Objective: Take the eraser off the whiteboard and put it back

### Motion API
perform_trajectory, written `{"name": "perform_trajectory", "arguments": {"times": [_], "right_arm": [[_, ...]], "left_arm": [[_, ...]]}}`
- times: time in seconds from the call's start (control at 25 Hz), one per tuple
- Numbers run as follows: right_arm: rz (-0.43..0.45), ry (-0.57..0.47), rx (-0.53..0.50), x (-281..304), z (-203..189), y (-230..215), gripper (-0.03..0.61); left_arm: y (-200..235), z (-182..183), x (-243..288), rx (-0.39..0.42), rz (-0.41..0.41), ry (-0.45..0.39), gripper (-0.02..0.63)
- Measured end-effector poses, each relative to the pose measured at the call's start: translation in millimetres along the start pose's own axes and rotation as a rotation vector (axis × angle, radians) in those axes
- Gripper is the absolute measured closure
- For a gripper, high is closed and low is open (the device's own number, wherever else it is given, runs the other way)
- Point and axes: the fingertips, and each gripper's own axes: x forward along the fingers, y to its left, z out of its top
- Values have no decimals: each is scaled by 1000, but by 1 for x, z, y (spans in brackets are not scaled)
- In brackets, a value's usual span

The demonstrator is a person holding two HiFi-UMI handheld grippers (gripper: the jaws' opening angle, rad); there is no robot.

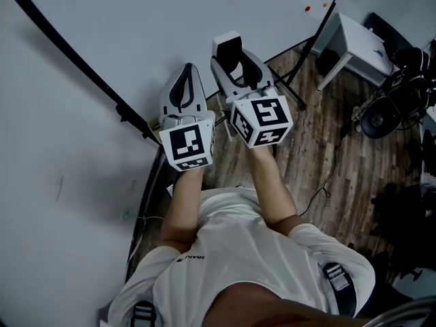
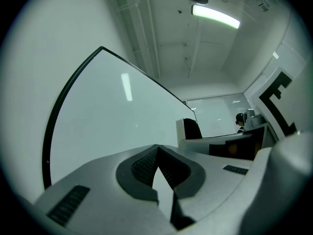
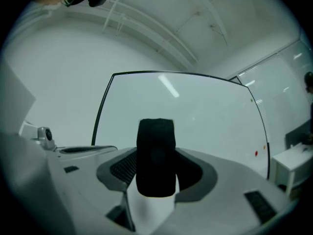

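The eraser (image 1: 227,46), a white block with black felt (image 3: 155,155), stands upright between the jaws of my right gripper (image 3: 155,168), which is shut on it. It is held up in front of the whiteboard (image 3: 205,116); whether it touches the board I cannot tell. My left gripper (image 1: 188,73) hangs just to the left of the right one, also facing the whiteboard (image 2: 112,116). Its tips (image 2: 157,150) meet with nothing between them. From the left gripper view the eraser (image 2: 188,129) shows to the right, beyond the jaws.
The whiteboard's black frame (image 1: 68,53) runs diagonally on the left. Small red magnets (image 1: 308,8) sit on the board. A white table (image 1: 357,43) stands at the right, with black equipment (image 1: 395,101) and cables on the wooden floor (image 1: 320,162).
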Motion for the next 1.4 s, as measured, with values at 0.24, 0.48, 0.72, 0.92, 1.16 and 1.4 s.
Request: {"name": "perform_trajectory", "arguments": {"times": [0.24, 0.48, 0.72, 0.92, 1.16, 1.4], "right_arm": [[13, -7, -2, 9, 4, 0, 345], [23, -19, 0, 20, 11, 0, 345], [30, -11, -6, 30, 12, -1, 345], [44, 4, -7, 44, 9, 0, 345], [49, 11, -18, 65, 10, 0, 345], [54, 14, -19, 81, 12, -1, 345]], "left_arm": [[3, 1, 3, 5, 8, -6, 611], [8, 3, 4, 7, 16, -10, 612], [10, 4, 4, 5, 19, -14, 612], [13, 2, 4, 4, 24, -15, 612], [21, -1, 5, 2, 31, -16, 612], [26, -1, 6, 4, 39, -21, 612]]}}
